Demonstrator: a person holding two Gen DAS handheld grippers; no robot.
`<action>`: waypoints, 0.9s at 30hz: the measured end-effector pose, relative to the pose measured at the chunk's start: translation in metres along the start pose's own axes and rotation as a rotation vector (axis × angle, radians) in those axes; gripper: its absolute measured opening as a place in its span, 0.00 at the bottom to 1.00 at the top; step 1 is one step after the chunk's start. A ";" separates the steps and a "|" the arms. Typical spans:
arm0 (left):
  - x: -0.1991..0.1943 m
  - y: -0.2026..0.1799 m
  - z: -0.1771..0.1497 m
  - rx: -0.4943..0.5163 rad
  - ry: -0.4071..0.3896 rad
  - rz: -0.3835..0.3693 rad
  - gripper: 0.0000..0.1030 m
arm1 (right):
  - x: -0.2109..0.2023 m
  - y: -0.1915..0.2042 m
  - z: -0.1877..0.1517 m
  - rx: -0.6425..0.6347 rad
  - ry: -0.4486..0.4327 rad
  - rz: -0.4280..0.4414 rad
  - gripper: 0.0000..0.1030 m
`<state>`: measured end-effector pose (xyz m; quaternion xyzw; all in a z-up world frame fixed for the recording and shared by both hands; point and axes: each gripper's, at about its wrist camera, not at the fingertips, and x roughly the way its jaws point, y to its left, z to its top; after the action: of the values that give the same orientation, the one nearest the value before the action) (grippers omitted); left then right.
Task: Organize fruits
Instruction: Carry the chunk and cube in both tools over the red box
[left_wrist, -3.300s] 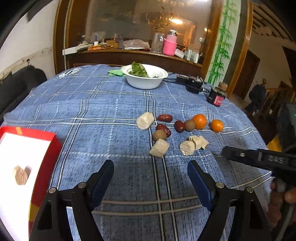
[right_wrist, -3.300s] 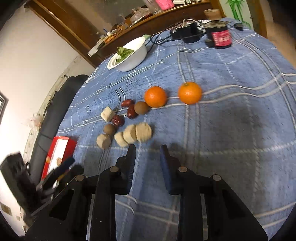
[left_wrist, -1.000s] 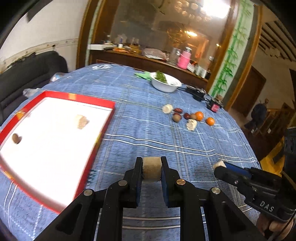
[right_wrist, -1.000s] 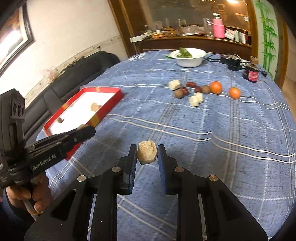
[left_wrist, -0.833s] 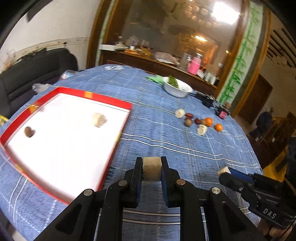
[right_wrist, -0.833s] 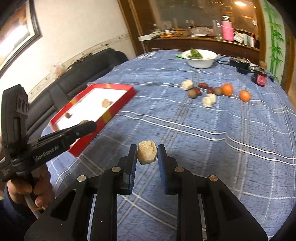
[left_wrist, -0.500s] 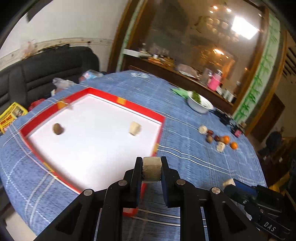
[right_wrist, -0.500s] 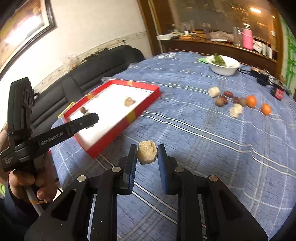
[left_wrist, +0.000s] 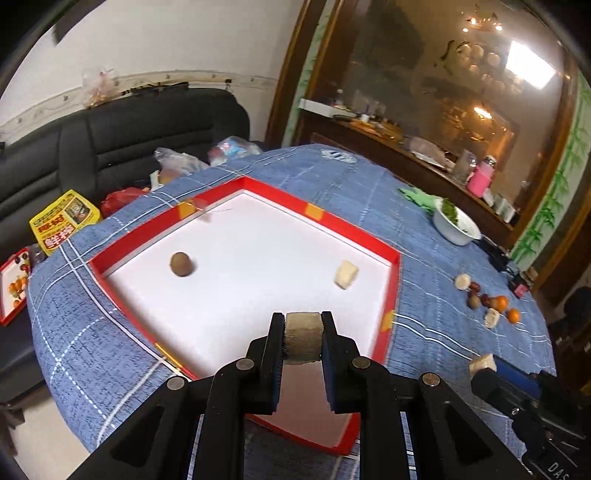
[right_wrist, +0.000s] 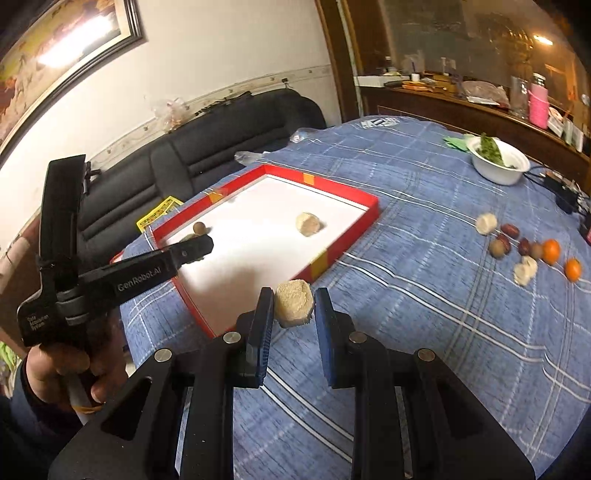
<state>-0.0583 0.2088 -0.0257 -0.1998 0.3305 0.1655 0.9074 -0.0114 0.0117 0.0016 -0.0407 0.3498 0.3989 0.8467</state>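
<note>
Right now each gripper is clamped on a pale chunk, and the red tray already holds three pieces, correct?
Not quite: the red tray holds two pieces, not three, a round brown fruit and a pale chunk, as the left wrist view shows. The rest stands: the left gripper and right gripper are each clamped on a pale chunk.

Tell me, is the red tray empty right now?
Not empty. The red tray holds a round brown fruit and a pale chunk on its white floor.

Two pale chunks (left_wrist: 303, 338) (right_wrist: 294, 302) held aloft; red tray (left_wrist: 391, 291) holds perhaps a nut (left_wrist: 181, 264).
</note>
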 end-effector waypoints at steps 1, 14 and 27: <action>0.001 0.002 0.001 -0.004 0.002 0.007 0.17 | 0.003 0.002 0.002 -0.005 0.000 0.003 0.21; 0.015 0.030 0.015 -0.054 0.000 0.080 0.17 | 0.050 0.017 0.035 -0.041 0.027 0.021 0.21; 0.042 0.045 0.028 -0.064 0.021 0.150 0.17 | 0.109 0.020 0.048 -0.050 0.108 0.020 0.21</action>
<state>-0.0321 0.2678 -0.0452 -0.2050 0.3486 0.2411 0.8822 0.0491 0.1128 -0.0266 -0.0799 0.3854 0.4133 0.8211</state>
